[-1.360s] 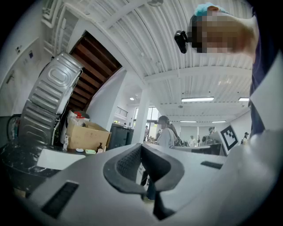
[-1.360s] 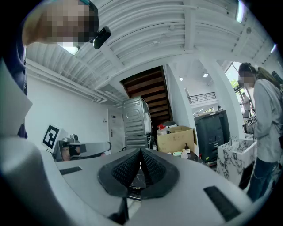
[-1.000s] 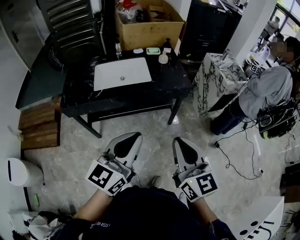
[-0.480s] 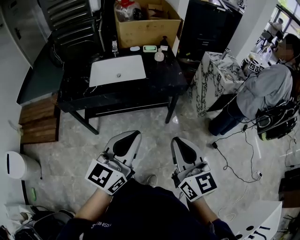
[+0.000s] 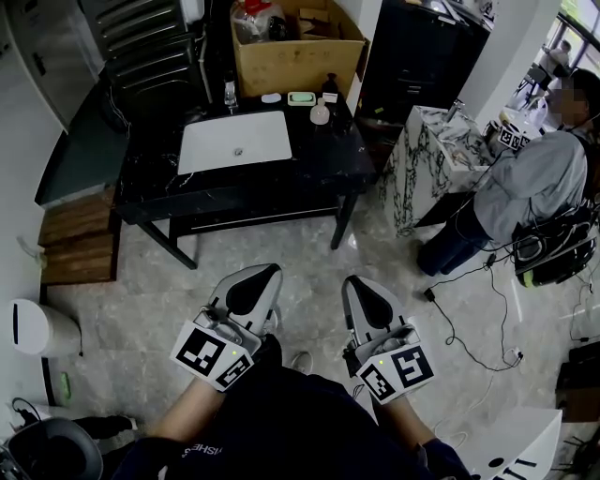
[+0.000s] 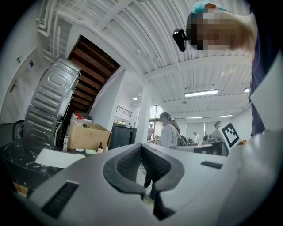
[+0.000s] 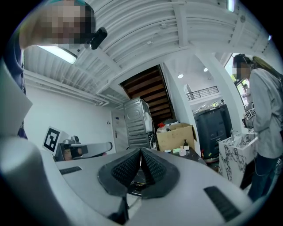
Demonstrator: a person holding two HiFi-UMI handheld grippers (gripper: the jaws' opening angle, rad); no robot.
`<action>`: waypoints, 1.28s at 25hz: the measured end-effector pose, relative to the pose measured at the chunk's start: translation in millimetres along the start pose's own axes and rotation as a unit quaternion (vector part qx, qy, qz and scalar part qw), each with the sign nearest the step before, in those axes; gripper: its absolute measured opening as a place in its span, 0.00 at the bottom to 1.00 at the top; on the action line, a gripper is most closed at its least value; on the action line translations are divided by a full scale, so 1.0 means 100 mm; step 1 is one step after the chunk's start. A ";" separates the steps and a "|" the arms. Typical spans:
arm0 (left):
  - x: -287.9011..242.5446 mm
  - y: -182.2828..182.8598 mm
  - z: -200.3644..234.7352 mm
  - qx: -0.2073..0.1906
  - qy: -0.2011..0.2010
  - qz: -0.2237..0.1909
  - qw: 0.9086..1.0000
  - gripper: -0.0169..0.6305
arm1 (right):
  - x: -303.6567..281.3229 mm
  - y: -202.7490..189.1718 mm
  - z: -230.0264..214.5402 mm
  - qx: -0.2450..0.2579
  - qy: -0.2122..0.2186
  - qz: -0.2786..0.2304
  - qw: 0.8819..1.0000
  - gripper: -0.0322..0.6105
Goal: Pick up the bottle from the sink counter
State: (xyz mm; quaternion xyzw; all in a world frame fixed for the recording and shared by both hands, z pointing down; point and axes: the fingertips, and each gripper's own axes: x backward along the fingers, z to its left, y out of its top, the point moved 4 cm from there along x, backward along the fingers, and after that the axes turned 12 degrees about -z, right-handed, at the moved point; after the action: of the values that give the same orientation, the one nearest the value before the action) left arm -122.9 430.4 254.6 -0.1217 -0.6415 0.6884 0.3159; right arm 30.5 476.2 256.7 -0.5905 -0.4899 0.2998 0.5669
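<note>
Both grippers sit low by your body, well apart from the counter (image 5: 319, 164). Neither is carrying anything: the left gripper (image 5: 260, 272) has its jaws pressed together, and so does the right gripper (image 5: 357, 280).

Along the counter's back edge I see three candidates: a clear bottle (image 5: 230, 92) behind the basin (image 5: 234, 141), a dark bottle (image 5: 329, 86), and a small pale bottle (image 5: 320, 113) just in front of it.

Choose one and step in. Open the jaws before you reach, come in level at mid-body, and close without knocking its neighbour.

The basin looks empty. The box (image 5: 295, 61) behind holds a red-capped jug (image 5: 255, 19) and things I can't make out. The green dish (image 5: 301, 97) is too small to read.
</note>
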 end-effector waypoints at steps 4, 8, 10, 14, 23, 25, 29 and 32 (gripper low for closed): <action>-0.09 -0.04 0.13 0.005 -0.001 0.002 1.000 0.04 | -0.14 -0.04 -0.06 -0.001 -0.001 0.004 1.000 0.09; -0.24 -0.09 0.31 0.007 -0.007 0.004 1.000 0.04 | -0.33 -0.09 -0.16 0.000 -0.008 0.004 1.000 0.09; -0.32 -0.10 0.41 0.008 -0.009 0.005 1.000 0.04 | -0.45 -0.12 -0.21 0.001 -0.011 0.006 1.000 0.09; -0.48 -0.12 0.67 0.013 -0.008 0.008 1.000 0.04 | -0.74 -0.18 -0.31 -0.002 -0.011 0.012 1.000 0.09; -0.90 -0.24 1.32 0.028 -0.010 0.013 0.999 0.04 | -1.39 -0.36 -0.58 -0.002 -0.021 0.025 0.999 0.09; -1.01 -0.26 1.46 0.031 -0.013 0.014 0.999 0.04 | -1.53 -0.38 -0.66 0.000 -0.025 0.028 0.999 0.09; -1.23 -0.29 1.72 0.035 -0.021 0.019 0.999 0.04 | -1.79 -0.42 -0.79 0.000 -0.036 0.030 0.999 0.09; -1.38 -0.30 1.90 0.037 -0.028 0.023 0.999 0.04 | -2.02 -0.42 -0.86 -0.009 -0.042 0.019 0.999 0.09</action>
State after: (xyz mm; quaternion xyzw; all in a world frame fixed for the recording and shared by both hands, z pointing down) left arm -117.0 194.7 278.5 -0.1055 -0.6213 0.7218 0.2861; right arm 30.4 252.9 271.4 -0.5914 -0.5047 0.3305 0.5351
